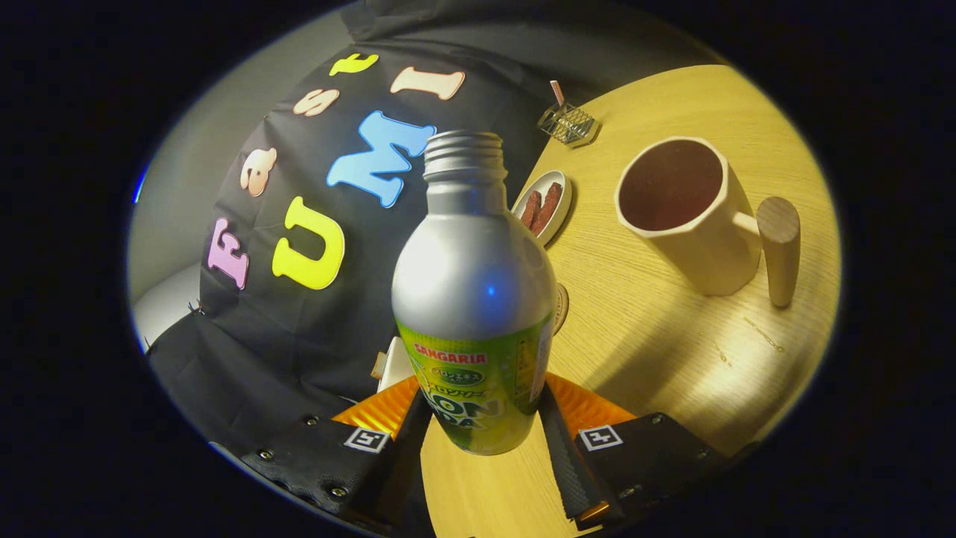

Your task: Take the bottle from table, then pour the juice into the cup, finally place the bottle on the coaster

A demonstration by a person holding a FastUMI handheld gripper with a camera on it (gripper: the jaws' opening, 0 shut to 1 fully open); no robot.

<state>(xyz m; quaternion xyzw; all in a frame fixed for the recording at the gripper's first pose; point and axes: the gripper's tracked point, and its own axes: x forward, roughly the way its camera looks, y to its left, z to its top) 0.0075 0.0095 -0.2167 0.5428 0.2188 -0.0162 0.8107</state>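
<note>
— Bottle (473, 299) is clamped at its lower body between both fingers of your gripper (482, 430), uncapped, raised off the desk (657, 336). The whole view is tilted, and the cup (676, 209) stands beyond and to the right.

— So what makes the pour go well?

— Bring the open neck over the cup's mouth before you tip further, then roll slowly. Mind the wooden handle (778, 246) and the small dish (544, 205) near the bottle. Keep your grip firm; metal looks slippery.

From here the bottle (473, 299) between my fingers hides most of the coaster (561, 306) just beyond.
</note>
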